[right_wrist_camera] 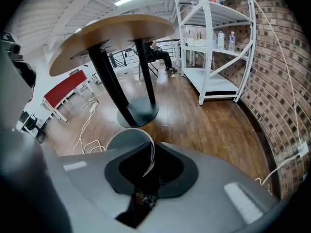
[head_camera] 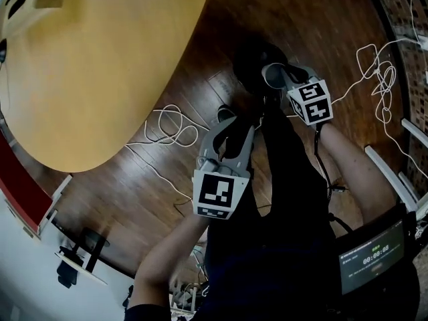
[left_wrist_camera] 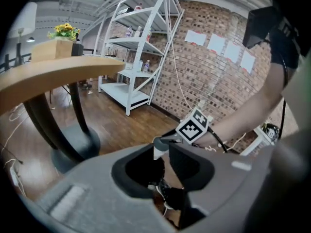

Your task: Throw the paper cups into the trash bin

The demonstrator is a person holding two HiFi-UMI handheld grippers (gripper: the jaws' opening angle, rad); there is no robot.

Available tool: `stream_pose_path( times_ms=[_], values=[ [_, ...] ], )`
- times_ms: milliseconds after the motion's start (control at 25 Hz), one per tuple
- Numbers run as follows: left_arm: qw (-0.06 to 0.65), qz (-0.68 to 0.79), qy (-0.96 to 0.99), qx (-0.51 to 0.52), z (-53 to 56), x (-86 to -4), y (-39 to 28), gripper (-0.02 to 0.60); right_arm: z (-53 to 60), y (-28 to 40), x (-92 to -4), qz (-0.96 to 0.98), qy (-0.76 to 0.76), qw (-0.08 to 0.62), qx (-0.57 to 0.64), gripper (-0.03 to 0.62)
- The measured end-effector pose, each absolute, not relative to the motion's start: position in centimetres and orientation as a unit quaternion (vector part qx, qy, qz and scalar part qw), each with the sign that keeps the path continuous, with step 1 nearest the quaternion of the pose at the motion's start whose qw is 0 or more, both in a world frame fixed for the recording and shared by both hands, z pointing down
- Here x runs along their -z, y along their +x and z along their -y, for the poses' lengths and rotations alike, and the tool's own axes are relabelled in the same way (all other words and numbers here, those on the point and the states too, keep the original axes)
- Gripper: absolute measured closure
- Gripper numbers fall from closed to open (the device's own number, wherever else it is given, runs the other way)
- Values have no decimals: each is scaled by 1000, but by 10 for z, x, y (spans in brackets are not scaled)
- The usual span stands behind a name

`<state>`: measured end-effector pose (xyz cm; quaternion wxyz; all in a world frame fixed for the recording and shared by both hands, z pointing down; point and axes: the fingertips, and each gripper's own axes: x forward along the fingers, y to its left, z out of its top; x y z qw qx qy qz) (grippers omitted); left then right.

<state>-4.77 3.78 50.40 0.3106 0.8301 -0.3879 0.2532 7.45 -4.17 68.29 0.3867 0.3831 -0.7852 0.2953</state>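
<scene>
Two hand-held grippers hang over a wood floor beside a round table. The right gripper is clamped on the wall of a paper cup: in the right gripper view one jaw sits inside the cup's rim and the other outside, and the cup's open mouth faces away from the camera towards the table's black foot. From the head view the cup is held out ahead of the person, above the floor and clear of the table.

The left gripper points forward and down, just beside the right one and a little nearer the person. Its jaws stand slightly apart, with nothing between them; floor shows through the gap in the left gripper view.

White cables loop across the boards near the table's edge. A white shelf rack stands against a brick wall. A small screen glows at the person's right side.
</scene>
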Motion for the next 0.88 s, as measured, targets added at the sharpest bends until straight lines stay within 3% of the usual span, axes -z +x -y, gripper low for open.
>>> stream_pose_path(
  times_ms=[400, 640, 880],
  values=[
    [369, 409, 789, -271, -60, -580, -94, 482, 34, 25, -790, 825, 307, 401, -254, 560],
    [386, 447, 772, -235, -58, -601, -88, 482, 56, 30, -869, 783, 366, 391, -318, 560],
    [381, 477, 766, -202, -34, -606, -105, 482, 63, 16, -937, 760, 341, 456, -314, 560]
  ],
)
